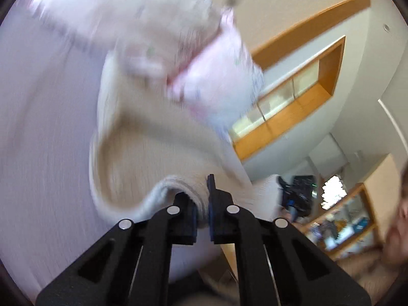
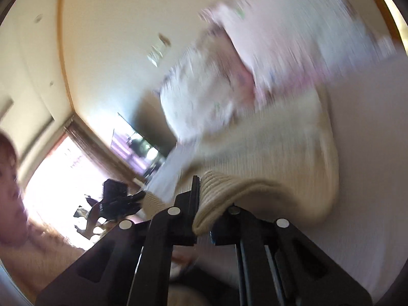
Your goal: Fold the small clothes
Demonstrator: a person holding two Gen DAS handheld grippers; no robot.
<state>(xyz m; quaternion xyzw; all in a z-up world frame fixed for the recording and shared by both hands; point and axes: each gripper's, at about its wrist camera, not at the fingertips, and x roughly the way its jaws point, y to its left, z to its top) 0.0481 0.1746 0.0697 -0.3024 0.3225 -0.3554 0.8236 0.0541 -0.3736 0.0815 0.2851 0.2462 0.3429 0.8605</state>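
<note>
Left gripper: jaws nearly closed, only a narrow gap between the blue pads; the ribbed cream edge of the knit is pinched in that gap.
Right gripper: jaws close together; the ribbed cuff of the knit sits between them and bulges over the right finger.
Knit, place: cream ribbed garment, lifted at the near edge by both grippers, the rest lying on the white surface.
Knit, axis: in the left view it runs away from the jaws, up the frame and slightly left; in the right view it runs up and to the right. Its far end goes under the pile.
Knit, edge: the thick hem curves in a loop from each gripper out along the surface.
Pile: pale pink and white clothes with small green marks, beyond the knit, touching or overlapping its far end; heavy blur hides the single pieces.
Other gripper in view: the right one shows as a dark shape at the right of the left view; the left one shows likewise at the left of the right view.
Person: face at the frame edge, blurred.
Room: wooden shelves on a pale wall; bright window.
</note>
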